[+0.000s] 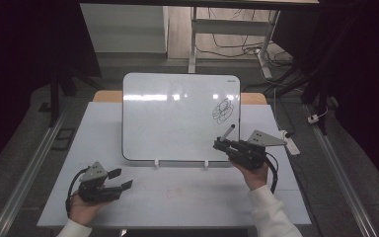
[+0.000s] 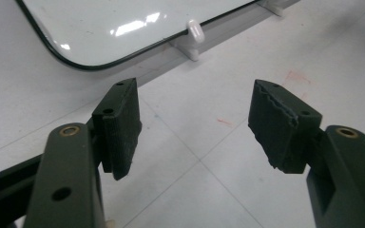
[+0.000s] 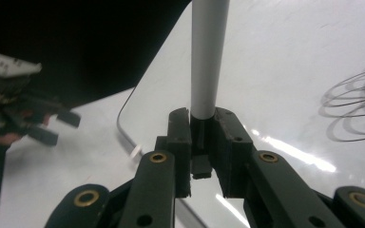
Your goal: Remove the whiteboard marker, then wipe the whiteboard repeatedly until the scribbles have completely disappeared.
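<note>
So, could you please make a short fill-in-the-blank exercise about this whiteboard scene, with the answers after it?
1. The right gripper is shut on a ____.
2. The left gripper has jaws that stand ____, with nothing between them.
3. The black scribble is drawn on the ____ half of the whiteboard, seen from the high view.
4. The whiteboard stands on a white ____.

Answers: marker; open; right; table

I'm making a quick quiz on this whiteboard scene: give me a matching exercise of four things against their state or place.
1 marker
2 left gripper
3 scribble
4 whiteboard

a propped on two white clips
b open, over bare table
c clamped in the right gripper
d on the board's right half

Pairs: 1-c, 2-b, 3-d, 4-a
</note>
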The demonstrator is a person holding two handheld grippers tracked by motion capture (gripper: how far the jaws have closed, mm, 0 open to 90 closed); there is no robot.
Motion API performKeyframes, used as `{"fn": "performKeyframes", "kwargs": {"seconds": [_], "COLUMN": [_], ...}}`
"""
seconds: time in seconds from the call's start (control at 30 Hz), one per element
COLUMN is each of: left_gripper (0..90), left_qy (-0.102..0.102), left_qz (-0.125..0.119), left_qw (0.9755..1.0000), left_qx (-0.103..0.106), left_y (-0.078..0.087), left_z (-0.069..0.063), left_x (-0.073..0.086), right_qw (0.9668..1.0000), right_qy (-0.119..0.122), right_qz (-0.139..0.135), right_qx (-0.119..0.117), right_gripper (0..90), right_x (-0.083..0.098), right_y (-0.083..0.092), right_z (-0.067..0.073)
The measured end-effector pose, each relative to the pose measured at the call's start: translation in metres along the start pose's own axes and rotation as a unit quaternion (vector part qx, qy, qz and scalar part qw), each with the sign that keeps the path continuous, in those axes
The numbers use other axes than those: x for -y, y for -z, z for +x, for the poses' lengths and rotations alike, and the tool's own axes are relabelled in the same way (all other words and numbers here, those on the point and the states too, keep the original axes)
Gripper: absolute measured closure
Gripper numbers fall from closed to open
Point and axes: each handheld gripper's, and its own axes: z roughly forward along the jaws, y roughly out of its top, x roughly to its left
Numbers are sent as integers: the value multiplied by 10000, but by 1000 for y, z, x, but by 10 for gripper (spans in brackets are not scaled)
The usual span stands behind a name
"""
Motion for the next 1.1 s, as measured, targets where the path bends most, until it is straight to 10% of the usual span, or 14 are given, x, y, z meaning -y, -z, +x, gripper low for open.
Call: {"fn": "performKeyframes", "kwargs": {"seconds": [0.37,0.87,1.1], "left_gripper": [351,351,351], "left_qy": [-4,17,18], "left_qz": [33,64,114], "left_qw": [10000,9999,9999], "left_qx": [-66,-96,-113], "left_y": [-3,-3,-6], "left_z": [2,8,8], "left_x": [0,3,3], "right_qw": [9980,9866,9872], "right_qy": [-103,-420,-297], "right_qz": [-444,-764,-506], "right_qx": [438,1379,1480], "right_gripper": [772,773,773], "right_x": [-15,-52,-56], "right_y": [7,-21,-44], "right_z": [-23,-96,-109]}}
